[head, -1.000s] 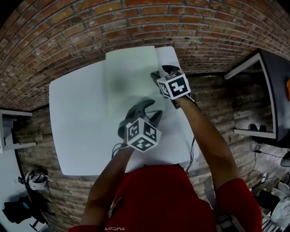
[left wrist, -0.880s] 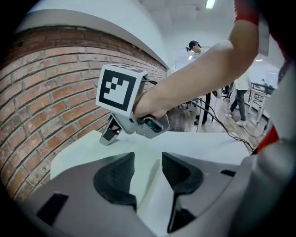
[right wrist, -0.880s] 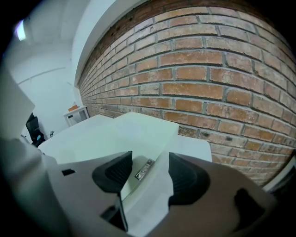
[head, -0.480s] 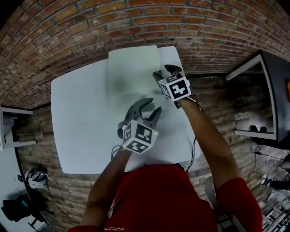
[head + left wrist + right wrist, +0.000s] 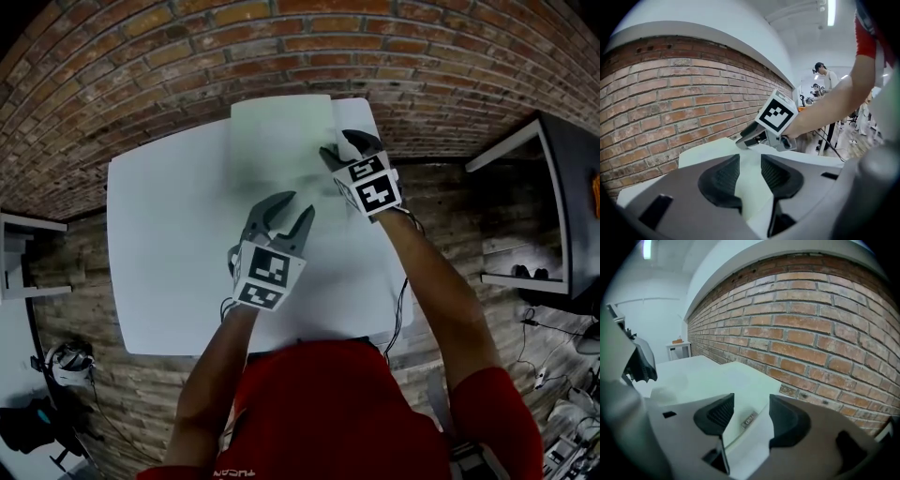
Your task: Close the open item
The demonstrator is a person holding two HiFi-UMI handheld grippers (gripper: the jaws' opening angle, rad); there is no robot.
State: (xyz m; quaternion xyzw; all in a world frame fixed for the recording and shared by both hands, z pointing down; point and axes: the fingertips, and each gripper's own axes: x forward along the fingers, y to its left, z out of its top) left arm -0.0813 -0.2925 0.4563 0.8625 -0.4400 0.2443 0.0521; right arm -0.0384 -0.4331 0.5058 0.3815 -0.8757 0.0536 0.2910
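Observation:
A flat pale green item (image 5: pixel 277 141) lies on the white table (image 5: pixel 159 262), at its far side by the brick wall; it looks closed flat. My right gripper (image 5: pixel 339 150) stands open over its right edge, where a small metal tab (image 5: pixel 749 419) shows below the right gripper (image 5: pixel 751 411). My left gripper (image 5: pixel 292 208) hovers over the table just short of the item's near edge. Its jaws have just been closing, they still stand apart and nothing is between them. In the left gripper view the item (image 5: pixel 722 147) lies ahead of the left gripper (image 5: pixel 750 171).
A brick wall (image 5: pixel 187 56) runs close behind the table. A dark desk (image 5: pixel 562 187) stands to the right and a small white table (image 5: pixel 23 262) to the left. Cables and gear lie on the floor. People stand far off in the room (image 5: pixel 822 75).
My left gripper has moved left and toward the item, rolled, and its jaws have narrowed. The right gripper has rolled slightly and stayed at the item's right edge.

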